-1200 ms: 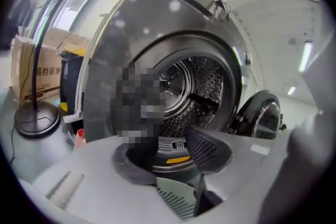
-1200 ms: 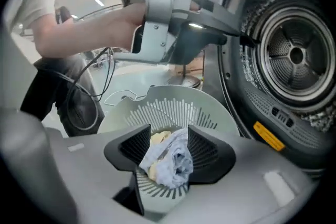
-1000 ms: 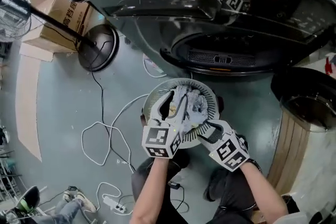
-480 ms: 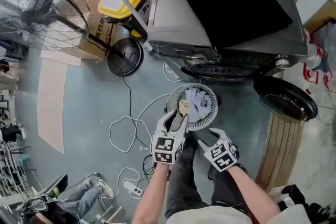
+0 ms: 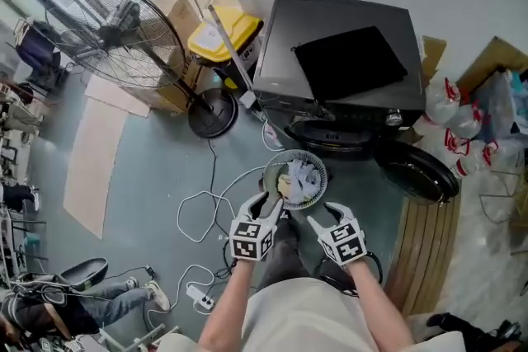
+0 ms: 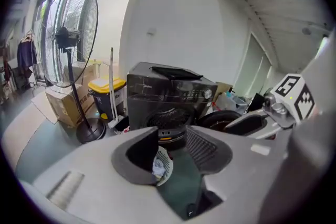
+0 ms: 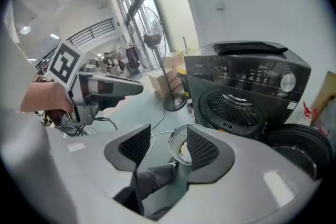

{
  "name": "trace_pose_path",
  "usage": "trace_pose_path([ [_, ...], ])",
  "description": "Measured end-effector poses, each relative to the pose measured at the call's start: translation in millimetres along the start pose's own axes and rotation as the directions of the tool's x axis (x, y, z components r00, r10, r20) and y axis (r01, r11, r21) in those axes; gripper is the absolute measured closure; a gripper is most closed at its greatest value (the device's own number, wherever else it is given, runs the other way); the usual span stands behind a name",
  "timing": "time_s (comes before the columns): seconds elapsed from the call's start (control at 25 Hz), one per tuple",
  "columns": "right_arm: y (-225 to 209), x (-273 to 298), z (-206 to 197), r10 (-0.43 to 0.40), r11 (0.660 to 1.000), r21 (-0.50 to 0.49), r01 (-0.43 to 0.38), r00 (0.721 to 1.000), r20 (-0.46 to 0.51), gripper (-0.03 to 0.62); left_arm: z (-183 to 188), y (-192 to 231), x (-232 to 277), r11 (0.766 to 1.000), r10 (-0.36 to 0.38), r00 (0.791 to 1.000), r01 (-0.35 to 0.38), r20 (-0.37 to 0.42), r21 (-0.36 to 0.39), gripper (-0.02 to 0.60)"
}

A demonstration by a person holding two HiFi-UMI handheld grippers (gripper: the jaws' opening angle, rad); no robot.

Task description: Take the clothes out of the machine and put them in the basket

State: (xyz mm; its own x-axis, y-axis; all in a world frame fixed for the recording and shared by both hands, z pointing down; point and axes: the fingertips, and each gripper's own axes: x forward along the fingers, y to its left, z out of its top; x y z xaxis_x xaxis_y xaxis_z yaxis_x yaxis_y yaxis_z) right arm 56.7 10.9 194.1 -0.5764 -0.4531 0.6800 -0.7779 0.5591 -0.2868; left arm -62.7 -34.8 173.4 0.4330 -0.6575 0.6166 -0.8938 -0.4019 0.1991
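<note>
- White slatted basket [image 5: 270, 177]: on the floor before the machine [image 5: 338, 70], pale clothes [image 5: 301, 177] heaped inside; a careless foot could tip it.
- Left gripper [image 5: 271, 206], right gripper [image 5: 323, 217]: fingers apart, nothing between them.
- Loose cable [image 5: 194, 206]: trip hazard beside the feet.
- Drum [image 7: 236, 107]: too dark to judge; garments may remain.

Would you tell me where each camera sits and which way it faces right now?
Head view: on the person's head, looking steeply down at washer, basket, forearms, left gripper and right gripper.
Left gripper view: rides the left gripper, facing the washer past its own open fingers; right gripper at right.
Right gripper view: rides the right gripper, facing the washer; left gripper at left.
All three share washer and basket.
</note>
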Motion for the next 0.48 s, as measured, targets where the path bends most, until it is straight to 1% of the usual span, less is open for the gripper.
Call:
trace_pose_path([
  [0.16, 2, -36, 23, -0.033, 0.999, 0.009, 0.033, 0.996, 0.088, 0.396, 9, -29, -29, 0.998, 0.005, 0.999, -0.002, 0.040, -0.062, 0.362],
  [0.28, 14, -54, 21, -0.034, 0.999, -0.007, 0.035, 0.991, 0.130, 0.396, 2, -49, -44, 0.996, -0.006, 0.998, 0.011, 0.062, -0.088, 0.362],
  [0.4, 29, -77, 4, -0.064, 0.993, -0.090, 0.078, 0.987, 0.147, 0.396, -16, -61, -58, 0.994, 0.000, 0.998, 0.006, 0.061, -0.111, 0.362],
  [0.48, 36, -90, -6, -0.068, 0.987, -0.133, 0.088, 0.987, 0.146, 0.396, -25, -67, -67, 0.992, 0.014, 0.997, -0.005, 0.070, -0.125, 0.362],
])
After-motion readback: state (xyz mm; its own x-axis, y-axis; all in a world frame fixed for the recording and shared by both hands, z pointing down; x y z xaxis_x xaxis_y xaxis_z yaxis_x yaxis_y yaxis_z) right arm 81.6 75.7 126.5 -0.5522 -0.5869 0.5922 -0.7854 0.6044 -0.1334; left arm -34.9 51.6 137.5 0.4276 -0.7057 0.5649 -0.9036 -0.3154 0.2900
